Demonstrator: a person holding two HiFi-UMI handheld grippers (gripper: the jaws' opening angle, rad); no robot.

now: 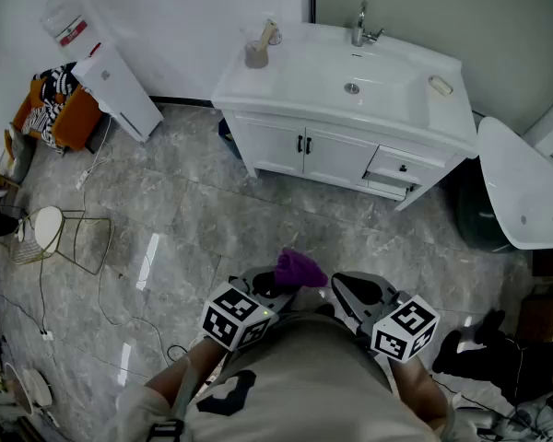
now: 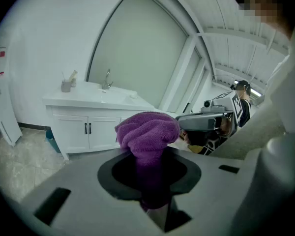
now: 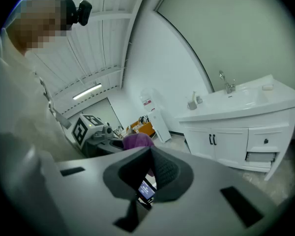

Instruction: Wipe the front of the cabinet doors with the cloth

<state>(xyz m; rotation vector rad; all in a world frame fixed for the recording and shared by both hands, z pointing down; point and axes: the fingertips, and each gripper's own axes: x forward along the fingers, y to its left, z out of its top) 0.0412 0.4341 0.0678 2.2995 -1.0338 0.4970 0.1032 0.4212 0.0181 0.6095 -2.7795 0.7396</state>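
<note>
purple terry cloth (image 2: 147,132) sits bunched in your left gripper (image 2: 148,173), whose jaws are clamped on it, held low in front of your body. your right gripper (image 3: 152,168) has its jaws together with nothing between them, just beside the cloth. the white vanity cabinet (image 1: 350,155) stands well apart from you across the grey stone floor (image 1: 194,210), and nothing touches its two white doors with black handles (image 1: 304,145). by the look of it, no wiping has begun: you have the cloth in hand, while the approach and every stroke on the doors remain.
</note>
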